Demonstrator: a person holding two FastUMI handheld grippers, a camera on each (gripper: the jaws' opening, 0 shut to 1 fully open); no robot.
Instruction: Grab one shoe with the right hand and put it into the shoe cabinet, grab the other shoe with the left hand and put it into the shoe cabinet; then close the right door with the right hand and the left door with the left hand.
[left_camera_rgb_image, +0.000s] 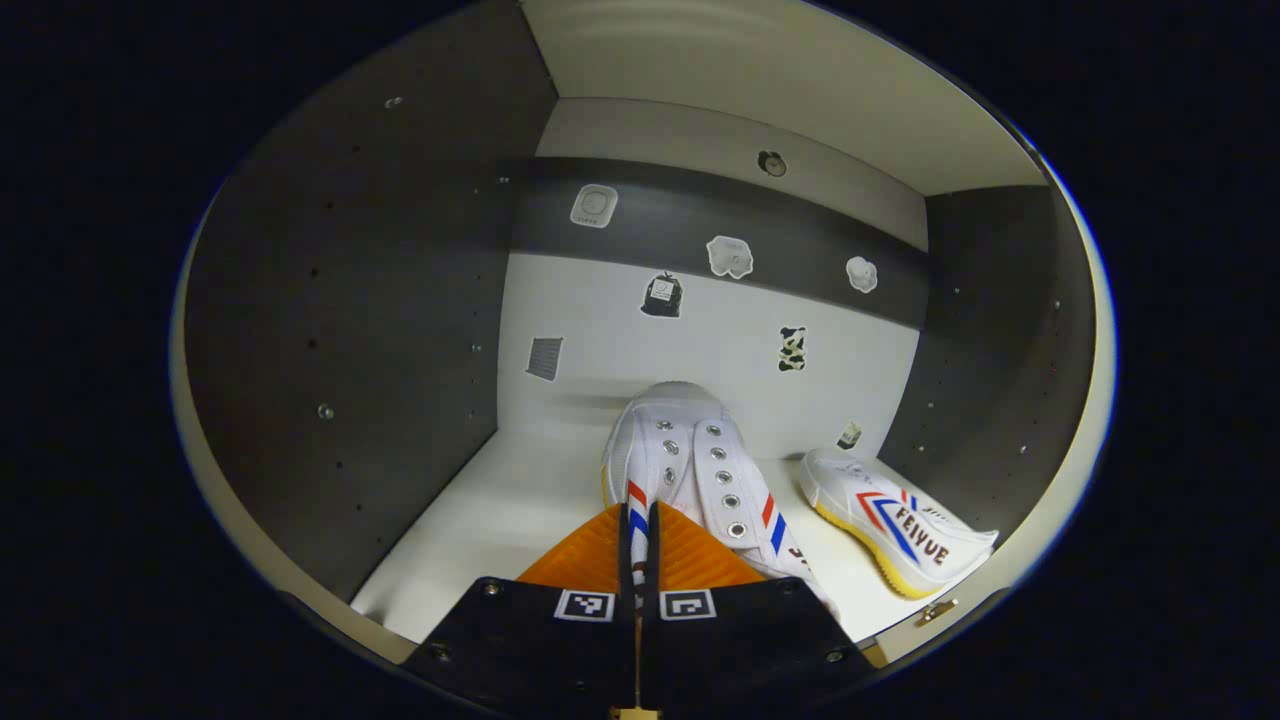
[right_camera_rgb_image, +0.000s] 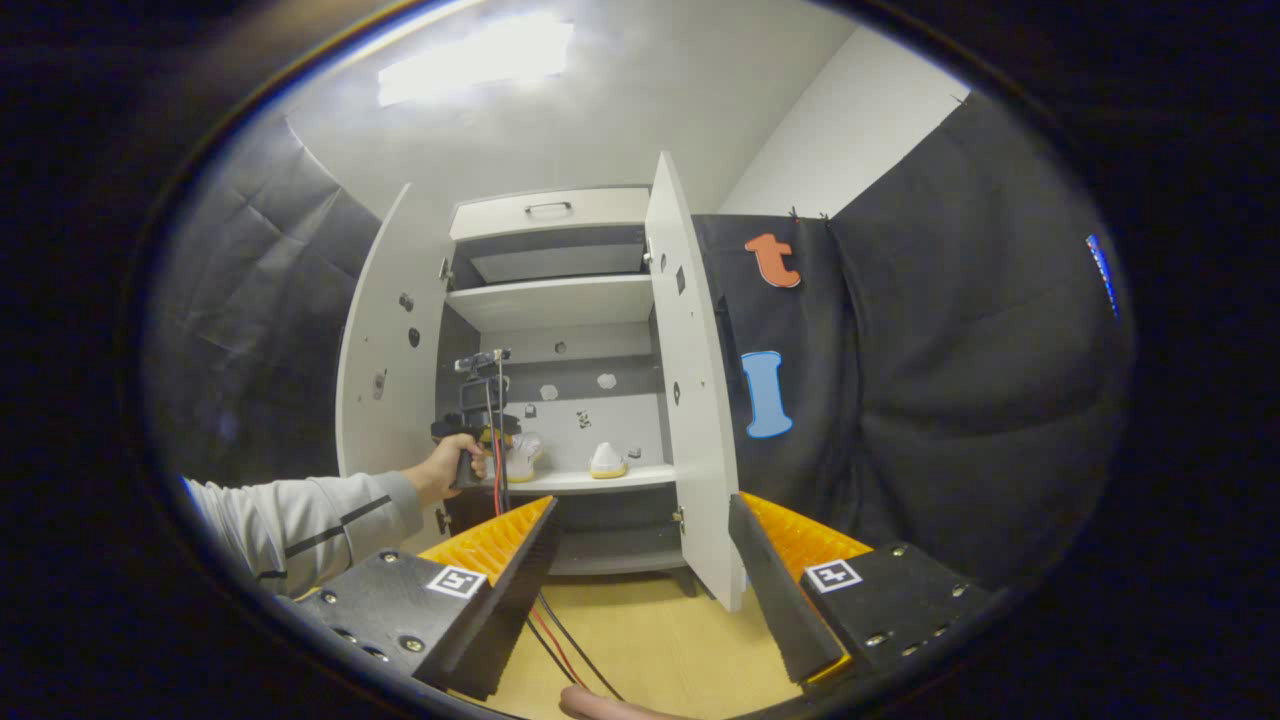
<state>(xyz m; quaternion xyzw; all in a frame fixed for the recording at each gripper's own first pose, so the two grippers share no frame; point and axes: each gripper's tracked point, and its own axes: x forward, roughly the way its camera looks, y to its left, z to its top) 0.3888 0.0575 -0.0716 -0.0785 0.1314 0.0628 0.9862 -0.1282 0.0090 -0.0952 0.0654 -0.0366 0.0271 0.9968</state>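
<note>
Inside the white-and-grey shoe cabinet (left_camera_rgb_image: 720, 340), a pale shelf (left_camera_rgb_image: 500, 510) runs back to a wall dotted with small stickers (left_camera_rgb_image: 594, 205), between dark grey side panels. On that shelf, in the left gripper view, a white canvas sneaker with red and blue stripes (left_camera_rgb_image: 690, 470) points toward the back wall, and the left gripper (left_camera_rgb_image: 638, 540) has its fingers pressed together on the shoe's side edge near the heel. Just to the right, near the side panel, the second white sneaker with a yellow sole (left_camera_rgb_image: 895, 530) lies on the same shelf, apart from the first. In the right gripper view the cabinet stands against black cloth with its left door (right_camera_rgb_image: 385, 370) and right door (right_camera_rgb_image: 690, 390) both swung wide, above a yellow wooden floor (right_camera_rgb_image: 650, 640). A hand (right_camera_rgb_image: 440, 468) in a grey sleeve (right_camera_rgb_image: 310, 520) holds the left gripper at the shelf, both shoes small beyond it. The right gripper (right_camera_rgb_image: 640, 560) hangs back from the cabinet, fingers spread wide, holding nothing.
</note>
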